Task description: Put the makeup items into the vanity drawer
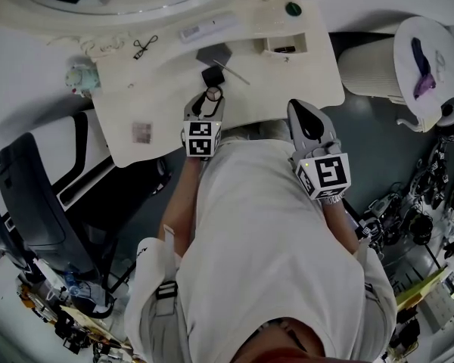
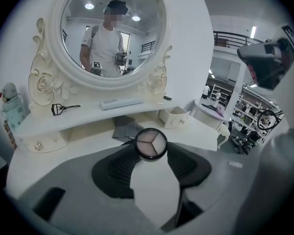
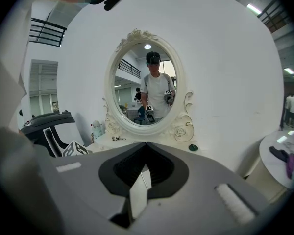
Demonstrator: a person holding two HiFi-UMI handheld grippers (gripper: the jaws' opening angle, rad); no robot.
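My left gripper is shut on a round black compact with three pale shades, held above the white vanity top. In the head view the left gripper hangs over the vanity's front edge with the compact at its tips. A small drawer stands open at the right of the shelf, also seen from above. My right gripper is shut with nothing in it, off the vanity's front right. An eyelash curler, a long white case and a grey pouch lie on the vanity.
An oval mirror rises behind the shelf. A plush toy stands at the far left. A small black box and a green round item lie on the vanity. A black chair is left, a white side table right.
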